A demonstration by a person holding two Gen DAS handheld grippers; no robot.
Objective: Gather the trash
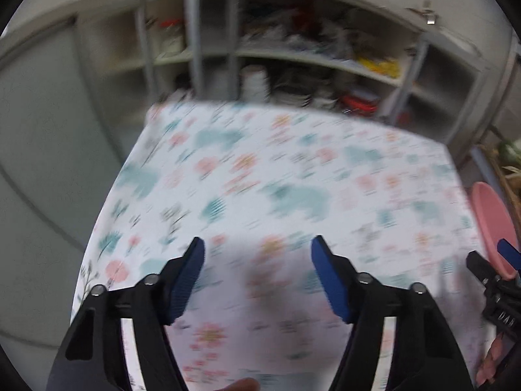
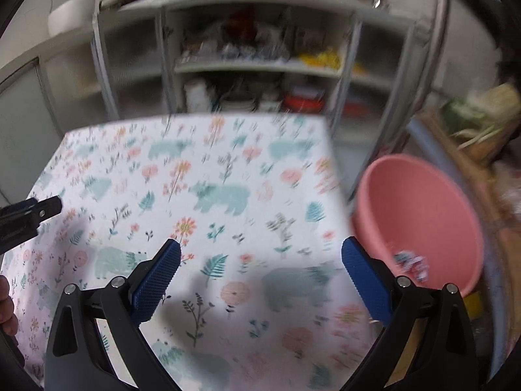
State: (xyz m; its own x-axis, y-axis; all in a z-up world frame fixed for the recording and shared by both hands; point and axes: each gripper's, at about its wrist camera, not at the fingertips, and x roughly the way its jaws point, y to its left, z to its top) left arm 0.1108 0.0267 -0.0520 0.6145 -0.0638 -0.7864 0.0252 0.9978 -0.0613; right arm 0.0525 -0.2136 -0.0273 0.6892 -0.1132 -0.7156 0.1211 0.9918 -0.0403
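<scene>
A table under a white cloth printed with flowers and bears (image 1: 276, 169) (image 2: 202, 176) fills both views, which are blurred. My left gripper (image 1: 257, 247) hovers over the cloth, open, with nothing between its blue pads. In the same way my right gripper (image 2: 260, 247) hangs open and empty above the cloth. A pink bucket (image 2: 420, 215) stands past the table's right edge, with crumpled wrappers (image 2: 412, 262) lying inside it. The bucket's rim (image 1: 491, 224) shows at the right of the left wrist view, beside the right gripper's tip (image 1: 508, 254). The left gripper's tip (image 2: 35, 208) enters the right wrist view from the left.
A pale shelf unit (image 2: 260, 65) packed with jars, bowls and packets stands behind the table. A white pot (image 2: 70, 14) sits on the counter to the left. A basket with greens (image 2: 482, 117) stands at the far right. A hand (image 2: 6, 306) shows at the left edge.
</scene>
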